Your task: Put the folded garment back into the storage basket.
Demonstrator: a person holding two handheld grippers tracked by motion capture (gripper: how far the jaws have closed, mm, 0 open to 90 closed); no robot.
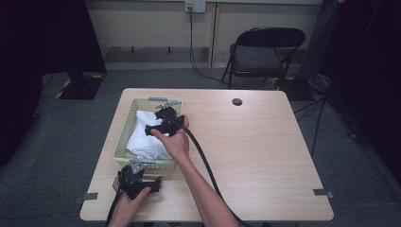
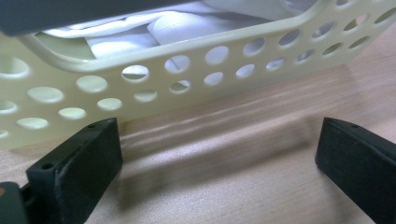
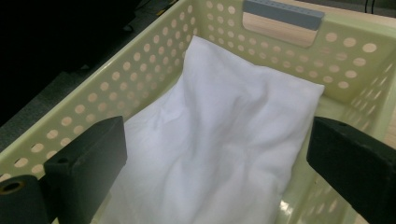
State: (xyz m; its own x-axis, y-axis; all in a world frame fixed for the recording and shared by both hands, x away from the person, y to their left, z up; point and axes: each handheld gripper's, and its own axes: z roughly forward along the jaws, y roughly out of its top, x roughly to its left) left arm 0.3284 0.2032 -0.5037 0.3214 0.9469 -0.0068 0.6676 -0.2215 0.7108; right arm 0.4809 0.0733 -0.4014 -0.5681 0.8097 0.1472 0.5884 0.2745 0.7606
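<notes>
Tabletop (image 1: 265,156) of pale wood lies nearest, and on its near left edge the left gripper (image 1: 152,181) rests low, jaws spread wide with nothing between them; in the left gripper view they frame bare wood just short of the perforated wall of the basket (image 2: 154,88). A little farther in, the right gripper (image 1: 152,129) hangs over the basket, held from above by the right hand (image 1: 176,142), its cable (image 1: 203,158) trailing back toward the person. Its jaws are also wide apart and empty, and in the right gripper view they bracket the white cloth (image 3: 224,140) below without touching it.

The cloth lies crumpled inside the pale yellow-green plastic basket, which stands on the left part of the table. It covers most of the basket floor and rides up toward the far wall under the grey handle (image 3: 283,14).

This looks like the reach before a pick: the right gripper is lined up over the cloth but has not yet taken hold. The next move would call for lowering into a raised fold near the middle and closing on enough fabric, clear of the basket walls.

Beyond the table stands a dark folding chair (image 1: 265,52) on grey carpet.
</notes>
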